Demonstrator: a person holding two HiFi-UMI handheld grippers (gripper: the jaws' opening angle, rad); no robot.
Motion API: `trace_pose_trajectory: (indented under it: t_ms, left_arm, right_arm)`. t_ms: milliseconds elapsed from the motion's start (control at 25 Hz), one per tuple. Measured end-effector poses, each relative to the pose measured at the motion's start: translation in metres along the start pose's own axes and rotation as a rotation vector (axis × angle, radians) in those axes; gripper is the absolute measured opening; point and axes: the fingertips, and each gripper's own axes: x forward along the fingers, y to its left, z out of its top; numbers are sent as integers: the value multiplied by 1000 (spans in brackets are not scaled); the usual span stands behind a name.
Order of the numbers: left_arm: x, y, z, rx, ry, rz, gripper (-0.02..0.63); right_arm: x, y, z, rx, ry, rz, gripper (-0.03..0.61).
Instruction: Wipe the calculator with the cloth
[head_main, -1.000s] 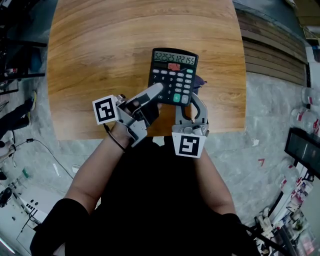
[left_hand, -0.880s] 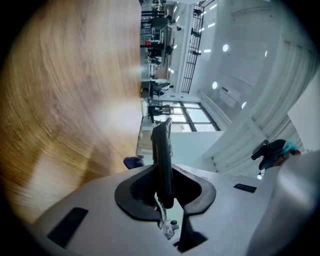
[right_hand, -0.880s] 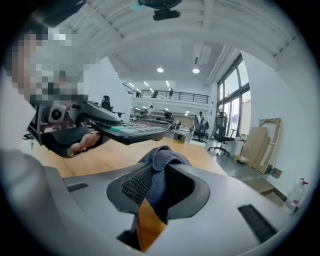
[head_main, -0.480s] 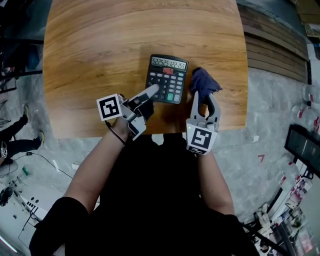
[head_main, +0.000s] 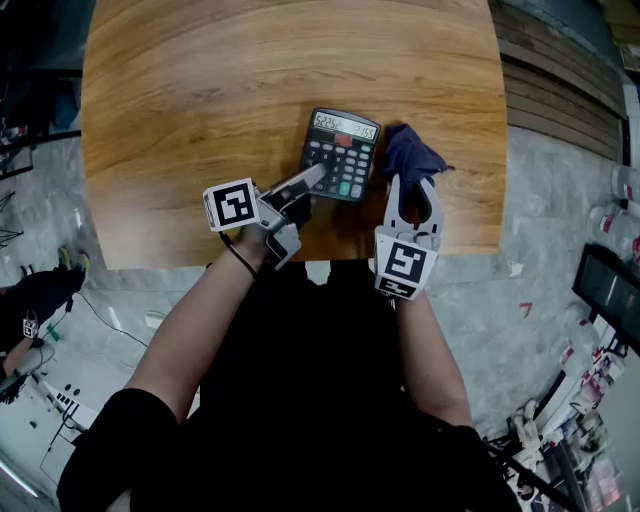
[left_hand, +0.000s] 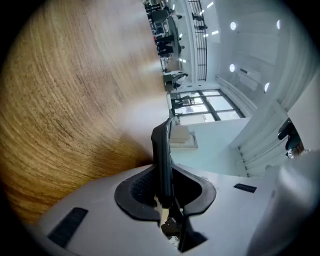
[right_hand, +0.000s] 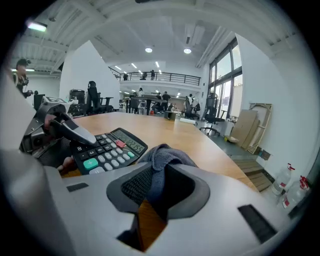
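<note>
A black calculator (head_main: 341, 155) with grey keys and a lit display lies tilted low over the wooden table (head_main: 200, 100), near its front edge. My left gripper (head_main: 312, 177) is shut on its near left corner; in the left gripper view the calculator (left_hand: 162, 150) stands edge-on between the jaws. Just right of it is a dark blue cloth (head_main: 410, 155), bunched up, with my right gripper (head_main: 413, 186) shut on it. In the right gripper view the cloth (right_hand: 162, 162) fills the jaws, with the calculator (right_hand: 107, 150) to its left.
The table's front edge runs just below both grippers, with the person's body right behind it. Bare wood stretches to the left and far side. Wooden planks (head_main: 545, 110) lie on the floor to the right, and spray bottles (right_hand: 285, 181) stand on the floor.
Both grippers have come down toward the table. The calculator has sunk from up near the camera to low over the wood. The cloth has come out from behind it to its right side.
</note>
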Motion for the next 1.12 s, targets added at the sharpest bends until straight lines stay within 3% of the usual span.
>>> trace_pose_trajectory:
  t_ms: [200,480,760,1040,1120]
  left_arm:
    - [0,1,1,95,32,45,77]
    - [-5,5,4,215,35,193,106]
    - [-7,11,5,477,86,411,160]
    - [-9,15,6,627,90,528,193]
    - [-9,15,6,648,96,548,196]
  right_arm:
    - [5,4,-10,-7,53,18,78]
    - [9,16,-20,-40,119,51,78]
    - [15,17,-22,-75,197,88,78]
    - [16,18,-22,13,294,142,82]
    - [14,19,-21,57,308,179,131]
